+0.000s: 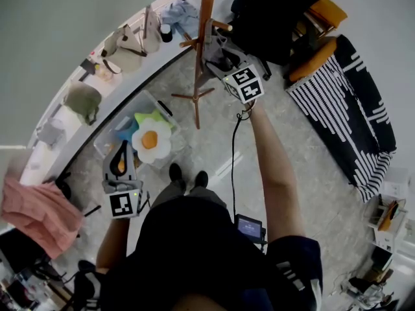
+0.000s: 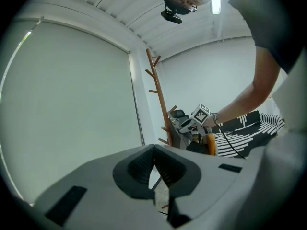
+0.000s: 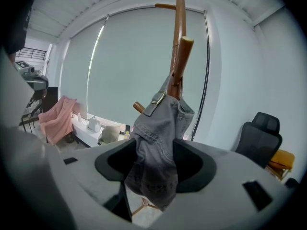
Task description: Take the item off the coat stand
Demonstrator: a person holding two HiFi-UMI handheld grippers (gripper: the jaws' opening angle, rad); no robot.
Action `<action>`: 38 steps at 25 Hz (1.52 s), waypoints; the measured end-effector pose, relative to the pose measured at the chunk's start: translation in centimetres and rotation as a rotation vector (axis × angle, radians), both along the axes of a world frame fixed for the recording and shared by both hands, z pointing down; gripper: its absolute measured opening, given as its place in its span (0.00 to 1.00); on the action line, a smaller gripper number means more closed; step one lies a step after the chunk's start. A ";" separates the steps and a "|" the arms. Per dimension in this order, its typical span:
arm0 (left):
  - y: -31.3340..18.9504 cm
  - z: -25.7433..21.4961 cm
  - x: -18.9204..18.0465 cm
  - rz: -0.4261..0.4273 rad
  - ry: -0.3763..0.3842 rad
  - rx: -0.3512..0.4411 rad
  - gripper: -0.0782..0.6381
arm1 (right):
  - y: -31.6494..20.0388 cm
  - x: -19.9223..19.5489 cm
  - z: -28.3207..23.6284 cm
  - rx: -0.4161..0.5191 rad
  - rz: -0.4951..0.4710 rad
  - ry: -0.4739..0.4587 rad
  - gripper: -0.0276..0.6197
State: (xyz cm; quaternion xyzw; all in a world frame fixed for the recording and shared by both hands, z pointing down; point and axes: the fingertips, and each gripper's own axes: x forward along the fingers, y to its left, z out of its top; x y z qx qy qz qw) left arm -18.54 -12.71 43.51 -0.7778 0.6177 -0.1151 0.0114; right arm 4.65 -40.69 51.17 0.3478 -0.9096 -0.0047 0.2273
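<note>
A wooden coat stand rises in front of me; it also shows in the left gripper view. A grey denim garment hangs from one of the pegs on the coat stand. My right gripper reaches out to the stand, and the cloth fills the gap between its pads and droops below them. My left gripper is held low at my left side, away from the stand. Its jaws meet at the tips with nothing between them.
A clear bin with a fried-egg plush sits on the floor by my left gripper. Bags and hats line the white ledge. A pink cloth hangs at left. A black office chair and a striped cover stand at right.
</note>
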 end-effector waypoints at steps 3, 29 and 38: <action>-0.2 0.1 -0.3 -0.002 -0.007 0.004 0.14 | -0.1 -0.4 0.4 -0.006 -0.019 0.009 0.35; -1.0 0.6 0.3 -0.007 -0.020 -0.008 0.14 | 2.1 1.6 -2.9 0.036 -0.014 -0.001 0.10; -1.2 0.5 0.7 0.001 -0.013 0.005 0.14 | 3.1 2.7 -5.3 0.070 0.002 0.001 0.10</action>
